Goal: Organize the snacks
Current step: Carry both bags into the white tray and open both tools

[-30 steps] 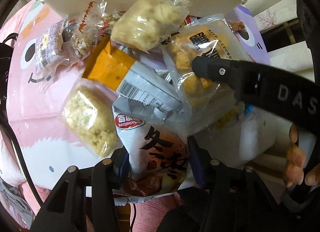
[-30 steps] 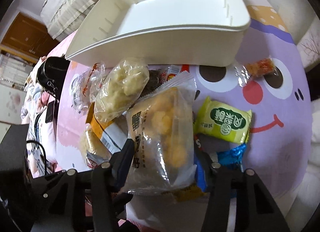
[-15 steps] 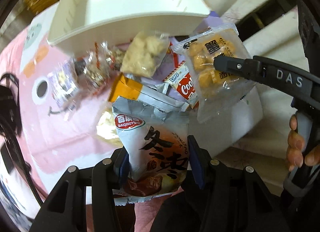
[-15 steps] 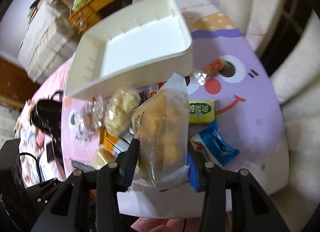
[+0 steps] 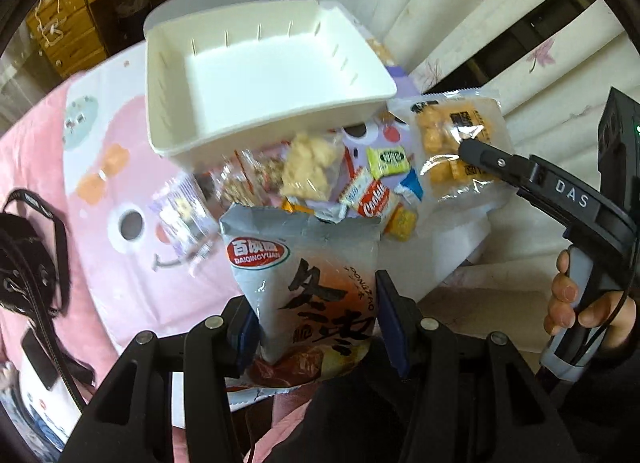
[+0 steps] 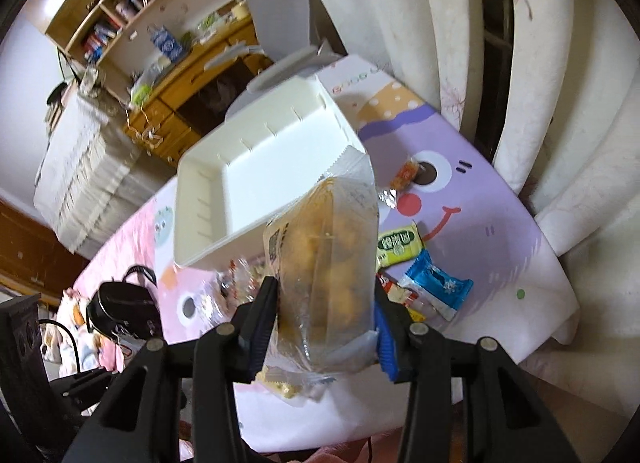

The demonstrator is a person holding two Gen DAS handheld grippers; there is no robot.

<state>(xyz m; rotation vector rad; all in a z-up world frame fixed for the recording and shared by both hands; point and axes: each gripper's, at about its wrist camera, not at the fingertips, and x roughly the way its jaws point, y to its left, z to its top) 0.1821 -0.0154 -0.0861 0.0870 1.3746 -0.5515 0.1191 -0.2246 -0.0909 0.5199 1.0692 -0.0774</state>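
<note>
My left gripper is shut on a grey and orange snack bag with a red BAIQINGYUAN label, held up above the table. My right gripper is shut on a clear bag of golden puffs, also lifted; in the left wrist view that bag hangs at the right with a black finger across it. An empty white bin stands behind the loose snack pile.
A green packet and a blue packet lie on the purple side of the cartoon tablecloth. A black camera bag sits at the left. Curtains hang to the right, and a wooden desk stands behind the bin.
Both grippers have risen from the pile, each carrying its bag, so the table and bin look smaller and farther below. The right gripper's jaws narrowed slightly on the puff bag.
</note>
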